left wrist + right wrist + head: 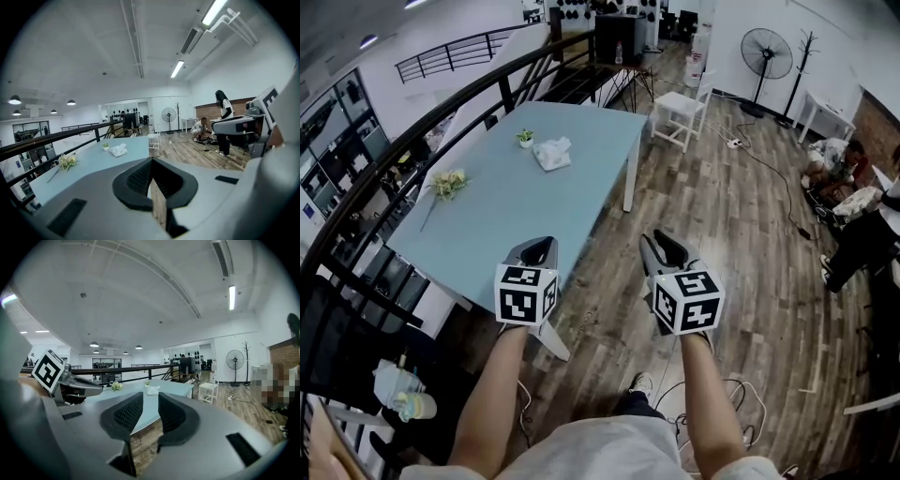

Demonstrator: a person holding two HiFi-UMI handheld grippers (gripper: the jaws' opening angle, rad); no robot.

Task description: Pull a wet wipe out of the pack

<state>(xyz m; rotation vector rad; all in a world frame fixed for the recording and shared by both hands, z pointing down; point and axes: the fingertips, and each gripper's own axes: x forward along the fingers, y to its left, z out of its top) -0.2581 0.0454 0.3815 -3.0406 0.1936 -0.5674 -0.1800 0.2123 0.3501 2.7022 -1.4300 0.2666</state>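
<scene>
I'm standing off the near corner of the desk (600, 178), and both tools are held level and pointing ahead rather than down, because the wet wipe pack (551, 153) is well out of reach. It lies on the far part of the desk top, at about 12 o'clock from my left hand-held gripper (151, 158) and 11 o'clock from my right hand-held gripper (150, 397). From here it looks like a white, crumpled shape, so I can't make out its opening or any wipe poking out. The left tool's pads meet at the tips with nothing between them; I judge that hand is meant to press the pack down, which needs no opening. The right tool's jaws stand a little apart and empty, with the desk edge showing through the gap, a stance that suits pinching a thin sheet. A small potted plant (525, 138) stands just beside the pack at its 10 o'clock, and a bunch of flowers (447, 183) lies near the desk's left edge at the pack's 8 o'clock, by the railing (412, 141). Both are clear of a straight approach from my side. Nothing of the pull has begun.
</scene>
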